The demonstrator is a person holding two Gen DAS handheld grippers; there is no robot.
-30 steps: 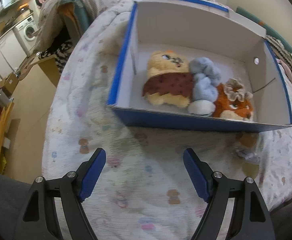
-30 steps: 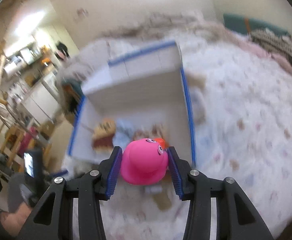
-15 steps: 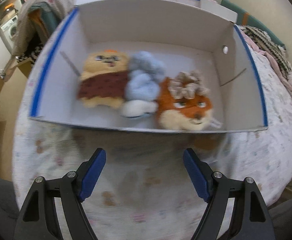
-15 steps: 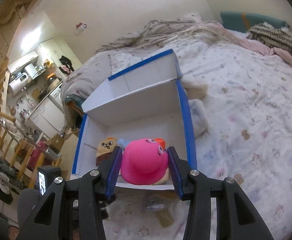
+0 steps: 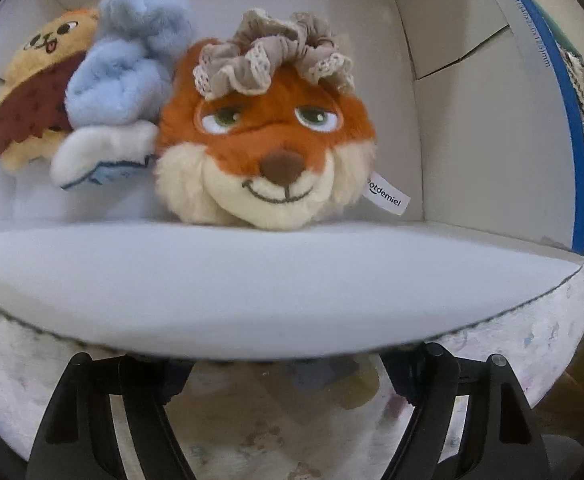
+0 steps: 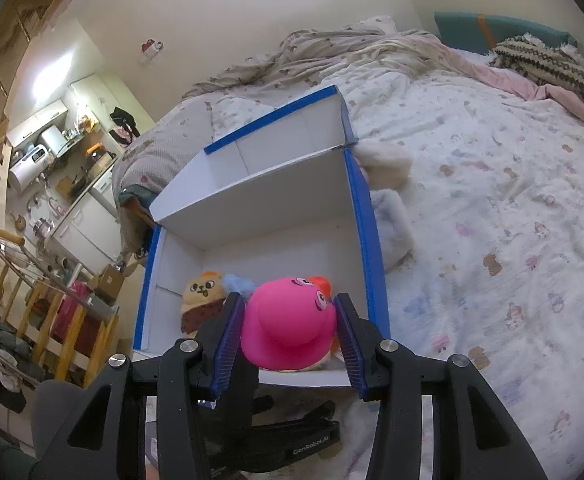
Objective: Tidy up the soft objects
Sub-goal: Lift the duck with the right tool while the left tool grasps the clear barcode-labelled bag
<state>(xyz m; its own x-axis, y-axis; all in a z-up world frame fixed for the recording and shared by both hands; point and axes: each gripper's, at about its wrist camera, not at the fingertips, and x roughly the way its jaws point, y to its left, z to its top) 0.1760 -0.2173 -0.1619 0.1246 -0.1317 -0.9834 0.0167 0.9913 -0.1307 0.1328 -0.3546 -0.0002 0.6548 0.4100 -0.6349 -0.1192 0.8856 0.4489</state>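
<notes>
A white box with blue edges (image 6: 364, 216) sits on the bed. Inside lie an orange fox plush (image 5: 267, 148) with a beige scrunchie on its head, a light blue fluffy toy (image 5: 123, 76) and a tan bear plush (image 5: 39, 92). My left gripper (image 5: 283, 364) is low against the box's near wall (image 5: 251, 288); its fingertips are hidden under the wall, arms spread wide. My right gripper (image 6: 287, 336) is shut on a pink soft toy (image 6: 287, 320) and holds it above the box's near right corner.
The bed has a white patterned cover (image 6: 512, 220). A pale fluffy item (image 6: 392, 232) and a cream one (image 6: 384, 160) lie beside the box's right wall. Rumpled bedding (image 6: 332, 52) and pillows (image 6: 548, 60) lie beyond. The bed's left edge drops to a cluttered room (image 6: 51, 200).
My left gripper has moved forward and down right up to the box's near wall, which now covers its fingertips. My right gripper still holds the pink toy and has steadied over the box.
</notes>
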